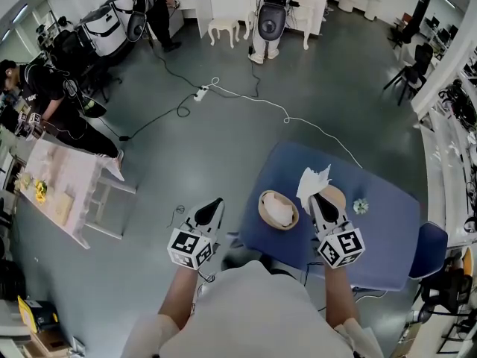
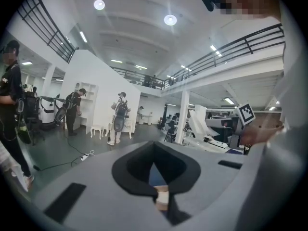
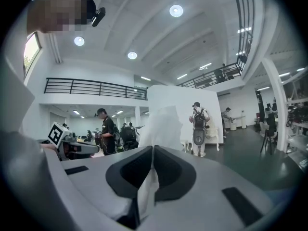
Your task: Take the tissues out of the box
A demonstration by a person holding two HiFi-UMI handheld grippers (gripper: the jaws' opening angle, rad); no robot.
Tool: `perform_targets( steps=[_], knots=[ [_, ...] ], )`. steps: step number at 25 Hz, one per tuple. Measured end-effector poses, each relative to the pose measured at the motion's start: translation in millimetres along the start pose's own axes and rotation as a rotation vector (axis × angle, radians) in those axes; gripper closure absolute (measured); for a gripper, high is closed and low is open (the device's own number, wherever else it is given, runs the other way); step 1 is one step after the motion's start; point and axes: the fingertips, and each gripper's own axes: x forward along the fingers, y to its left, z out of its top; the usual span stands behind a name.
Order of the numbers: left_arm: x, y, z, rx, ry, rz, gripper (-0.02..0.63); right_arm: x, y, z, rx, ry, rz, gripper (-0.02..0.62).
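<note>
A round wooden tissue box with white tissue inside stands on the blue table. My right gripper is over the table just right of the box, shut on a white tissue that sticks up past its tips. In the right gripper view the tissue is pinched between the shut jaws of the right gripper and trails down through them. A second round wooden piece lies partly hidden behind that gripper. My left gripper hangs over the floor left of the table. In its own view, the left gripper is shut on nothing.
A small pale green object lies on the table right of the gripper. A blue chair stands at the table's right edge. A white cable with a power strip crosses the grey floor. A pink table and several people stand further off.
</note>
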Motion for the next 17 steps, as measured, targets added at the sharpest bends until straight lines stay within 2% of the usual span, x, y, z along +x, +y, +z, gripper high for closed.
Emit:
perform_targets(
  steps=[11,17],
  knots=[
    [-3.0,-2.4,0.3,-0.004,-0.008,0.018,0.598,-3.1,-0.4,5.6,-0.004,-0.017,0.015,0.558],
    [-3.4,11.8,7.2,-0.005,-0.017,0.021,0.598,10.1,5.9,10.5,-0.010,-0.026,0.020,0.558]
  ],
)
